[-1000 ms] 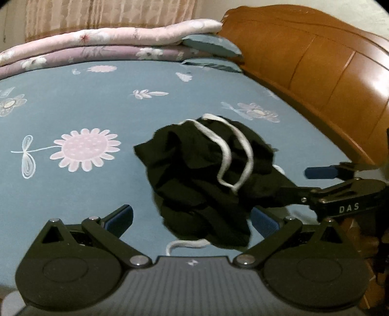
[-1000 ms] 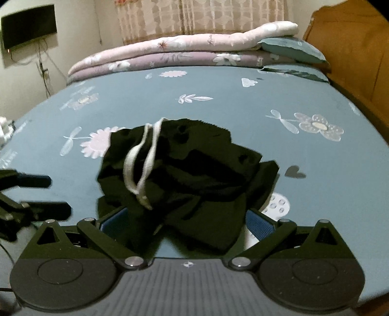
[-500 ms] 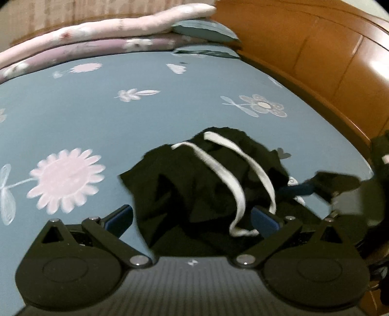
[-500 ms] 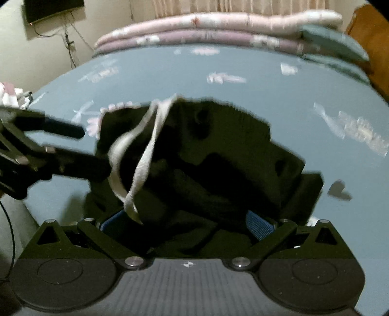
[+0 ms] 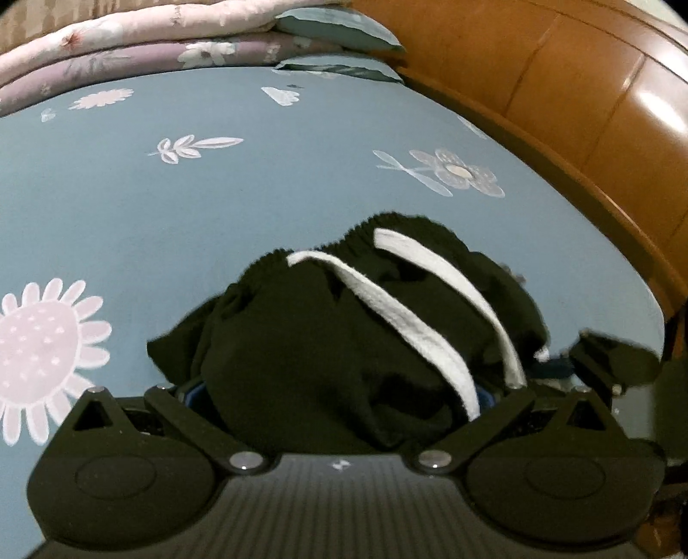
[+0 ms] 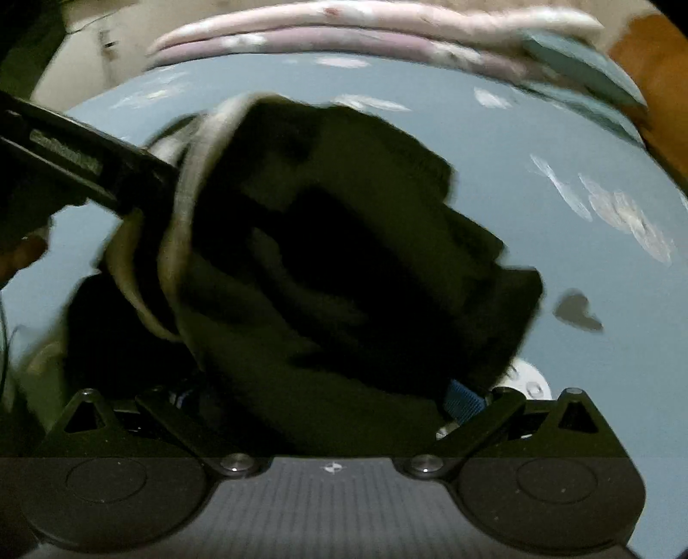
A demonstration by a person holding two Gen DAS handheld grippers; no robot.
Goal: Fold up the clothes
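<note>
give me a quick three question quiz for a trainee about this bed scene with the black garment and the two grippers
1. True or false: the black garment lies neatly folded flat on the blue floral bedsheet.
2. Multiple choice: the drawstring on the garment is A) red, B) white, C) yellow.
3. Fill in: behind the bedsheet, stacked quilts lie beside a wooden ____.

Key
1. False: it is crumpled in a heap, bunched between the fingers of both the left gripper and the right gripper.
2. B.
3. Headboard.
</note>
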